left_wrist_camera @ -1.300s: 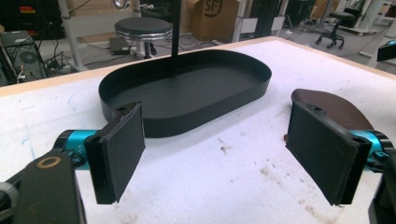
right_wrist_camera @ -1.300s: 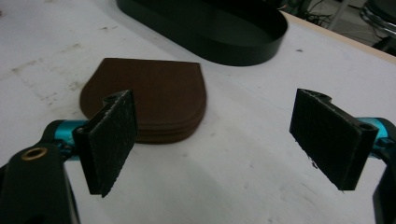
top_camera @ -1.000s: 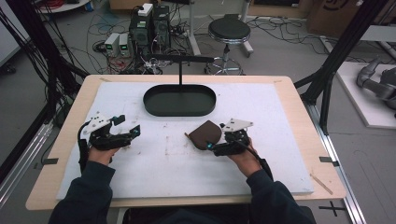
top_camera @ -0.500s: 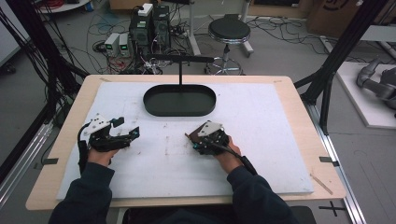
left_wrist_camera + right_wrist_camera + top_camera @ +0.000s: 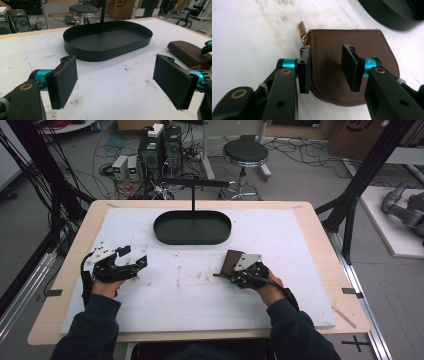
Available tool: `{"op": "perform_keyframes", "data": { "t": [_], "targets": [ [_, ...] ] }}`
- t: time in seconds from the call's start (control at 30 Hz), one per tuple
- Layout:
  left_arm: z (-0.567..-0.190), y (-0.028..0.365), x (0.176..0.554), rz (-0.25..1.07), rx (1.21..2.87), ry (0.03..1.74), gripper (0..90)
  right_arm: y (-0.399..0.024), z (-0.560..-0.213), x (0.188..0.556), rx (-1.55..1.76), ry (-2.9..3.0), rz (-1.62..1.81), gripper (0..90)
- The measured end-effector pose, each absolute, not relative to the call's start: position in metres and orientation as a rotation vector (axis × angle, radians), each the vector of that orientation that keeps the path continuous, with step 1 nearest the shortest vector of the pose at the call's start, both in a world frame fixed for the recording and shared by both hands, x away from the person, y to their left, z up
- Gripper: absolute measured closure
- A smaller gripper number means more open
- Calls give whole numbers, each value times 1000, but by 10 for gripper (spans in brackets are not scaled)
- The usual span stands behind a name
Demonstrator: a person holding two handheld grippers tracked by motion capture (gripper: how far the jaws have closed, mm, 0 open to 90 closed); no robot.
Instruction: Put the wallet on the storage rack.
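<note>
A brown leather zip pouch (image 5: 232, 261) lies on the white mat right of centre, its brass zip pull pointing left. My right gripper (image 5: 231, 274) hovers at its near edge. In the right gripper view the jaws have just been closing over the pouch (image 5: 352, 37). A gap remains between the pads (image 5: 305, 67), and the pouch's top shows through it unpinched. My right gripper (image 5: 327, 48) counts as open. My left gripper (image 5: 134, 256) rests at the mat's left with jaws wide and nothing between them; from it (image 5: 115, 82) the pouch (image 5: 187, 52) shows at the far right.
A black oval tray (image 5: 165, 237) with a T-shaped stand (image 5: 193, 195) rising from it sits at the back middle of the mat; its rim (image 5: 105, 53) is ahead of the left gripper. The mat lies on a wooden table (image 5: 325, 245). Black frame posts flank the table.
The right gripper swung left over the pouch, then came back right, and its jaws narrowed. The pouch now sits a little further right and turned. The left gripper kept still.
</note>
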State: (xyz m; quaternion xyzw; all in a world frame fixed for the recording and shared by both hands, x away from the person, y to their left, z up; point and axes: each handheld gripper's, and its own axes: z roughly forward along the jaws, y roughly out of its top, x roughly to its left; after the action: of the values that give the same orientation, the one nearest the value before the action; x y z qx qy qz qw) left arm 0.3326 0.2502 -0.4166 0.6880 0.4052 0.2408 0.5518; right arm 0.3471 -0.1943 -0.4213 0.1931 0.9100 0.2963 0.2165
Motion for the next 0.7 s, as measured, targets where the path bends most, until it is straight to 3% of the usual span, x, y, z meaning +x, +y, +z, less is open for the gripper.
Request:
{"op": "perform_keyframes", "data": {
  "t": [0.27, 0.4, 0.5, 0.57, 0.7],
  "targets": [
    [-417, 248, 334, 565, 1630, 960, 195, -239, -419, 343, 636, 2495, 756, 550],
    [-417, 246, 334, 565, 1629, 958, 194, -250, -412, 341, 721, 2397, 708, 470],
    [-417, 245, 335, 563, 1634, 954, 195, -239, -407, 343, 858, 2290, 863, 298],
    [-417, 245, 335, 563, 1635, 950, 195, -228, -410, 345, 870, 2278, 884, 237],
    [-417, 246, 335, 561, 1634, 955, 195, -196, -420, 349, 839, 2289, 836, 211]
  ]
}}
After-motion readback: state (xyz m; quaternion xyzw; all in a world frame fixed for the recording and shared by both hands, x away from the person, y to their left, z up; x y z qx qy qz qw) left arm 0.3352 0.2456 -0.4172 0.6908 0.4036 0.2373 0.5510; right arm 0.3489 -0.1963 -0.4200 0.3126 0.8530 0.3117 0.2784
